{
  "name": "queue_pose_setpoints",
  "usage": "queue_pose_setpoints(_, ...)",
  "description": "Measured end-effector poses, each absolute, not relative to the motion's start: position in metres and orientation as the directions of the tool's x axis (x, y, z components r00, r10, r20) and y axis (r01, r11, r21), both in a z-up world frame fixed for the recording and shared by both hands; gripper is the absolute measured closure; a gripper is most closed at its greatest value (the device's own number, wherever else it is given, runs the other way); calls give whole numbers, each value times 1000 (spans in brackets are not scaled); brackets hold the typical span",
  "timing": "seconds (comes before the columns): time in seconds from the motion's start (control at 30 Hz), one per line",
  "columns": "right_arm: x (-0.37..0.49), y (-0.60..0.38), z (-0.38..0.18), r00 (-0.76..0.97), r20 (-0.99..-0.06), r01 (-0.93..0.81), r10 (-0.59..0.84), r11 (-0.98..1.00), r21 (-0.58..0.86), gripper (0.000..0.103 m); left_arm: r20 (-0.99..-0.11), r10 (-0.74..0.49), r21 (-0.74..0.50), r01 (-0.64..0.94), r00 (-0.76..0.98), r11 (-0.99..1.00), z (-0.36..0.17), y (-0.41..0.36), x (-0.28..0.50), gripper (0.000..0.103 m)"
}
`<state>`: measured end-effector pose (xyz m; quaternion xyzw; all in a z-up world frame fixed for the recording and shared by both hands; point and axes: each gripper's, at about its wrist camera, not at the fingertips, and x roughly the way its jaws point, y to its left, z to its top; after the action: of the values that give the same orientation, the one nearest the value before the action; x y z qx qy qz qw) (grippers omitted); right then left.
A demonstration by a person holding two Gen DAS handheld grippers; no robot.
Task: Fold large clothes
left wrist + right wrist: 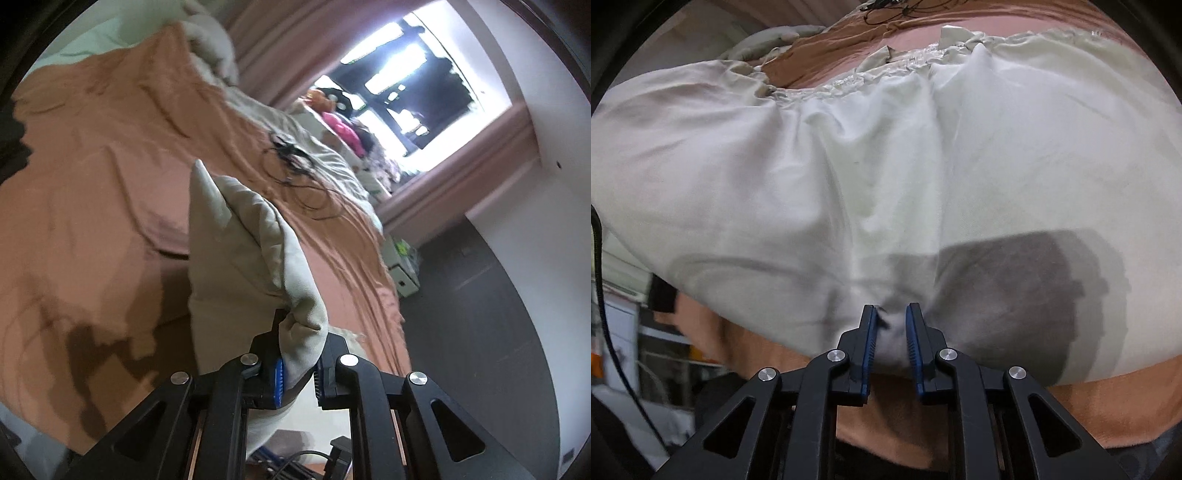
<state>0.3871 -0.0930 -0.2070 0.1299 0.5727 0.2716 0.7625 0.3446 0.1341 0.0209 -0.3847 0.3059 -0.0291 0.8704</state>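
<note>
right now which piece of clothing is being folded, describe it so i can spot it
Start from the bed with the orange sheet. On it lies a pale off-white garment with a gathered, ruffled band, pinched by both the left tool and the right tool. It is the only light cloth being lifted; the black cables lie apart.

Home bedroom: bed (pixel 92 155) under rumpled orange sheet, pink curtains (pixel 266 48) beside bright window (pixel 413 81), clothes heap (pixel 343 129) alongside, dark floor (pixel 480 295).

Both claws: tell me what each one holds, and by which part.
Left claw pinches a bunched fold of the pale garment, lifted off the bed. Right claw grips a gathered pinch near that garment's near edge.
</note>
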Motion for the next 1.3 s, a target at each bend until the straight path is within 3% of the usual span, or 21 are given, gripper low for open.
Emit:
queue_pose_setpoints(0.5, 381, -253, -138, 447, -690, -129, 569, 804, 580, 85, -555, -433, -660, -60, 710, 749, 30, 6, 418, 91)
queue_pose_setpoints(0.83, 360, -362, -153, 530, -705, 63, 471, 808, 586, 85, -656, -557, -636, 25, 509, 771, -25, -126, 467, 91)
queue_pose_setpoints(1.1, 350, -416, -172, 546, -723, 180, 423, 784, 595, 85, -705, -584, -607, 84, 402, 790, -53, -182, 477, 90)
queue_pose_setpoints(1.2, 347, -420, -171, 552, -724, 196, 414, 779, 595, 85, -710, -620, -619, 126, 333, 776, -65, -195, 478, 72)
queue_pose_setpoints(1.23, 347, -419, -170, 552, -723, 195, 415, 779, 596, 83, -704, -638, -633, 131, 312, 763, -69, -196, 479, 61)
queue_pose_setpoints(1.3, 349, -418, -167, 556, -711, 187, 430, 769, 612, 60, -673, -674, -669, 138, 305, 730, -68, -188, 480, 47)
